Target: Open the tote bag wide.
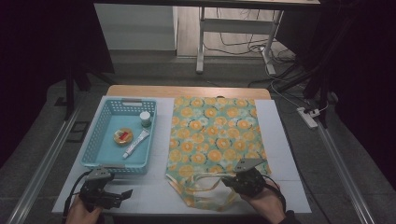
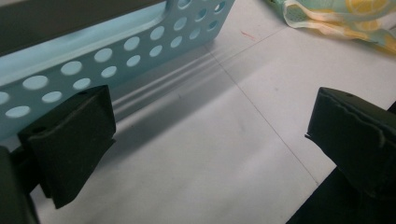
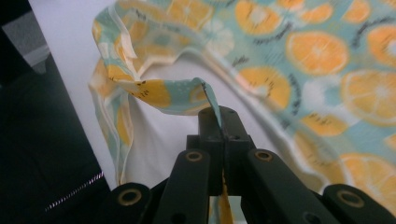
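While the hold lasted, entries stood so:
Right gripper (image 3: 219, 122): jaws clamped on the near edge of the teal cotton cloth printed with orange slices (image 1: 212, 135), spread right of the pale blue perforated plastic basket (image 1: 95, 144)
Left gripper (image 2: 210, 140): jaws apart, idle beside that basket
Risk: thin pinch; hem might slip if pulled, or cloth bunch

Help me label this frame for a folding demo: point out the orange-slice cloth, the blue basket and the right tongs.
Orange-slice cloth (image 1: 212, 133): high view, middle of the flat printed part.
Blue basket (image 1: 91, 150): high view, left perforated wall.
Right tongs (image 3: 219, 116): right gripper view, tips shut on the cloth's strap edge.
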Action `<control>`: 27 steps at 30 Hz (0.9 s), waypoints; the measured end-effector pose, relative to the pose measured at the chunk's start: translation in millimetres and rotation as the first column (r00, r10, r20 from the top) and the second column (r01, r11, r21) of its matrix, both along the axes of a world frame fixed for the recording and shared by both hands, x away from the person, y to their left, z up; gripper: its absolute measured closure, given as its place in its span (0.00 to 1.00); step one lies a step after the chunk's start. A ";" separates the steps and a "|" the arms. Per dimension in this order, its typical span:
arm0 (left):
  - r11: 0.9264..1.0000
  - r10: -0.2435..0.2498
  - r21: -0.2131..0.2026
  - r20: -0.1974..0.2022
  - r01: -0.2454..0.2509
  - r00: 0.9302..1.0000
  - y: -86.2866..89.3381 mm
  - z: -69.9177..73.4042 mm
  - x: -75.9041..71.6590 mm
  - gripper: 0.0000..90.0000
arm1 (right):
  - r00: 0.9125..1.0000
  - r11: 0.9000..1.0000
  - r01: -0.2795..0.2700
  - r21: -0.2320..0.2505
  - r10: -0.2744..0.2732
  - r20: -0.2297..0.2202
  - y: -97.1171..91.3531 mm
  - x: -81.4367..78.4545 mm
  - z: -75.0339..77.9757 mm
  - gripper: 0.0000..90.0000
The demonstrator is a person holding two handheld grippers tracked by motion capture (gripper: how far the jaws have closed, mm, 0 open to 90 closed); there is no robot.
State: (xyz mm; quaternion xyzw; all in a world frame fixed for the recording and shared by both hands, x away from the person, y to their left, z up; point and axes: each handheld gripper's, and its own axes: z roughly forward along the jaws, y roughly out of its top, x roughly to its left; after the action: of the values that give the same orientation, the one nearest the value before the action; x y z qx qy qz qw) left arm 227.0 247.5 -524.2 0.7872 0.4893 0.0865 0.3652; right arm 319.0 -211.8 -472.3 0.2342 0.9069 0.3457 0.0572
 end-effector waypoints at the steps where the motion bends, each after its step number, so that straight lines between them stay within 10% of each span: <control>1: 1.000 0.000 0.000 0.000 0.000 1.000 0.1 0.0 0.0 0.02 | 1.000 1.000 0.001 0.004 -0.001 0.004 -0.2 2.0 2.6 0.99; 27: 1.000 0.007 -0.008 -0.003 -0.007 1.000 1.0 -0.3 0.8 0.02 | 0.998 0.999 0.039 0.035 -0.041 0.056 17.8 85.9 31.3 0.99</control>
State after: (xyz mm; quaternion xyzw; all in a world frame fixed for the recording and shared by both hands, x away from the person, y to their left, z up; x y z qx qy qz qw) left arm 227.8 248.4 -524.5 0.7841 0.4930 0.0846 0.3673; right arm 404.9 -193.9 -441.0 0.2433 0.8940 0.3664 0.0858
